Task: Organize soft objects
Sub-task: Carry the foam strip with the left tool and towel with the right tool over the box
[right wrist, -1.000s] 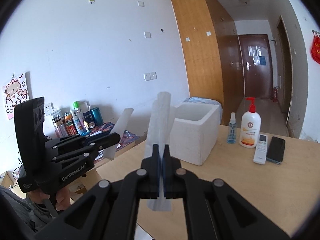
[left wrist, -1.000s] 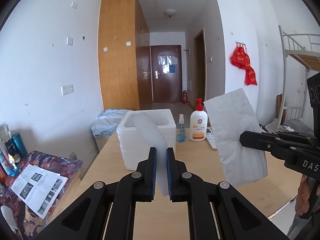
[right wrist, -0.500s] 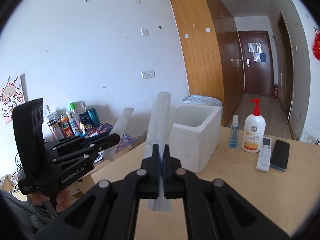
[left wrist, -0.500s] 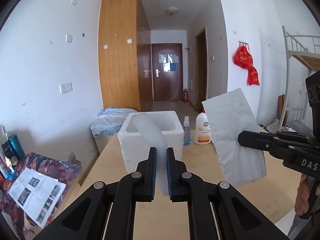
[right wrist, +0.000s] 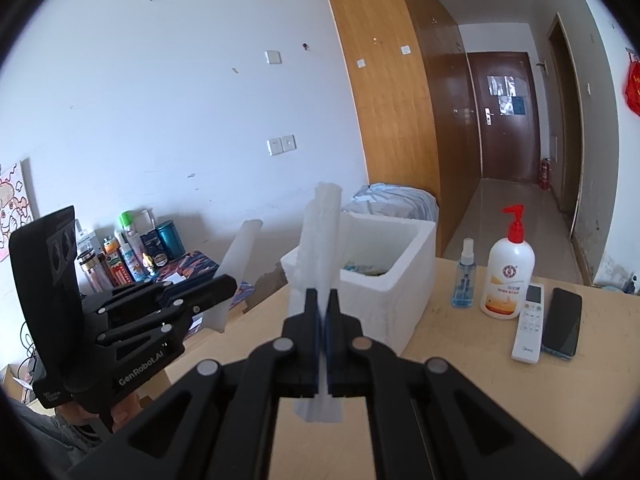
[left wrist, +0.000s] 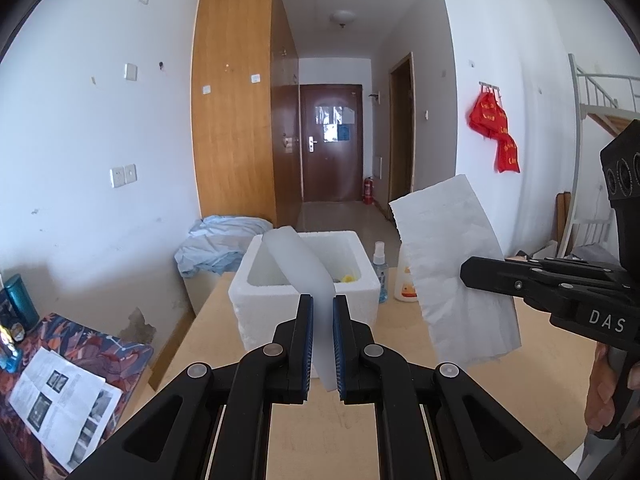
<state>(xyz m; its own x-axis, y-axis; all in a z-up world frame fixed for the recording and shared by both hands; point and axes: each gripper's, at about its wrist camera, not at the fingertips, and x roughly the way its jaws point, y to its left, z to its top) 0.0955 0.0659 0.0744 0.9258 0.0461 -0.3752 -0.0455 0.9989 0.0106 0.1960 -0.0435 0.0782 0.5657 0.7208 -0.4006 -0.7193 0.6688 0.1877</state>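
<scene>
My left gripper (left wrist: 322, 344) is shut on a smooth white foam strip (left wrist: 300, 268) that stands up between its pads. My right gripper (right wrist: 323, 340) is shut on a folded white paper towel (right wrist: 320, 240); in the left wrist view the towel (left wrist: 452, 264) hangs as a flat sheet at the right. Both are held above the wooden table (left wrist: 304, 440), in front of an open white foam box (left wrist: 308, 280). The box (right wrist: 384, 288) holds a few small items, one yellow. In the right wrist view the left gripper (right wrist: 226, 284) sits at the left with its strip (right wrist: 240, 264).
A spray bottle (right wrist: 464, 276), a pump bottle (right wrist: 508, 280), a white remote (right wrist: 528, 328) and a phone (right wrist: 562, 322) stand right of the box. A low side table with bottles (right wrist: 128, 252) and papers (left wrist: 60, 404) is at the left. Blue cloth (left wrist: 224, 240) lies behind the box.
Both grippers have moved forward and up a little with their loads; the foam box and bottles sit nearer and lower in both views. Neither grip has changed.
</scene>
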